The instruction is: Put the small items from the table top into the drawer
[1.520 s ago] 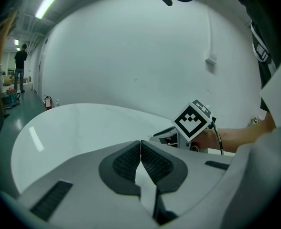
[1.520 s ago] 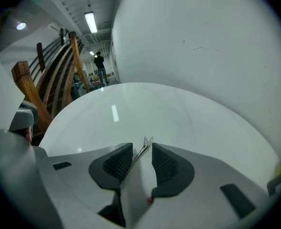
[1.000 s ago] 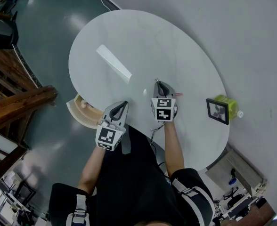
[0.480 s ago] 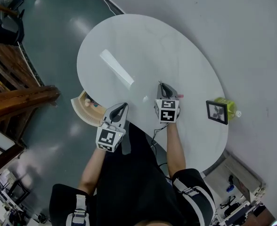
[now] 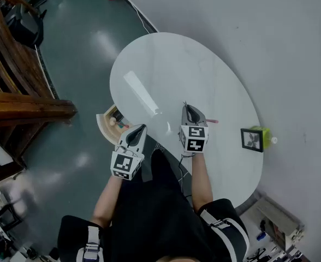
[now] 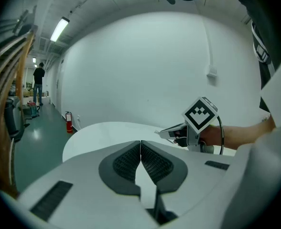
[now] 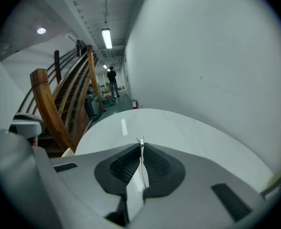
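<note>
An open drawer (image 5: 102, 125) juts from under the white oval counter (image 5: 171, 64) at its 8 o'clock edge, with 1 or 2 small items (image 5: 112, 121) visible inside. Just beside it, at 7 o'clock, the person's left tool (image 5: 142, 127) hangs with its jaws pressed together on nothing, apparently kept clear so the drawer mouth is free. At 6 o'clock, the right tool (image 5: 185, 107) points across the counter, jaws clamped on a thin metal clip (image 7: 142, 163) held upright on edge, its tip poking just past the pads. The grip looks firm enough to carry it, and the likely job is a swing toward 8 o'clock to the drawer. Well apart at 4 o'clock stand a small picture frame (image 5: 251, 140) and a green bottle (image 5: 265, 134), touching.
</note>
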The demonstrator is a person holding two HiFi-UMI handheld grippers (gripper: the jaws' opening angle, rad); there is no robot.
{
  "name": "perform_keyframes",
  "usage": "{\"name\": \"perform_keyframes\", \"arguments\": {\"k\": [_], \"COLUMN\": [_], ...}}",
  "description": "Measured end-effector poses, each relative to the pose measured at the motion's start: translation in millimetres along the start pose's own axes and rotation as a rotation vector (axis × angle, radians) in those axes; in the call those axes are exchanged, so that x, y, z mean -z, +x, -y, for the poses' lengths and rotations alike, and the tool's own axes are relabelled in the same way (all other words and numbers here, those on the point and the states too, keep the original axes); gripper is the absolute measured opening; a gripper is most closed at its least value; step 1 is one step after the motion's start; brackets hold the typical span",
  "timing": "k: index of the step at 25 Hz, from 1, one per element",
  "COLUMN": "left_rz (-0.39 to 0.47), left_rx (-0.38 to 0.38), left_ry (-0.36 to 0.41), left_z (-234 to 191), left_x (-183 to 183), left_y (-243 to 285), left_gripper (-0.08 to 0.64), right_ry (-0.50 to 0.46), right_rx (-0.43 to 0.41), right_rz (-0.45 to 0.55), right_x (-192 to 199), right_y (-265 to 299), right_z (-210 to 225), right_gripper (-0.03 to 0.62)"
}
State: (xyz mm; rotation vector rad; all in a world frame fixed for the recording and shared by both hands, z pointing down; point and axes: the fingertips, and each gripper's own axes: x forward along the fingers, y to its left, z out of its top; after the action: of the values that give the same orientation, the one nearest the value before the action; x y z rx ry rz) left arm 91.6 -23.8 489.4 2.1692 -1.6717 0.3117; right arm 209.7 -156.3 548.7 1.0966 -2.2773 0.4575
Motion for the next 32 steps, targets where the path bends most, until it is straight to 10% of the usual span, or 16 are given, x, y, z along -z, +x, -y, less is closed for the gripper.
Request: {"name": "perform_keyframes", "arguments": {"k": [32], "left_rz": [0.113], "left_rx": [-0.369], "left_ry": [-0.136], "left_z": [-165], "left_x": [16], "left_y": [-185], "left_gripper": [0.020], "right_ry": [-0.266], "right_rx": [-0.438], "right_rz": [0.044], "right_x": [-61], "right_y": [4], "right_z": [-317], "right_gripper": [0.046]}}
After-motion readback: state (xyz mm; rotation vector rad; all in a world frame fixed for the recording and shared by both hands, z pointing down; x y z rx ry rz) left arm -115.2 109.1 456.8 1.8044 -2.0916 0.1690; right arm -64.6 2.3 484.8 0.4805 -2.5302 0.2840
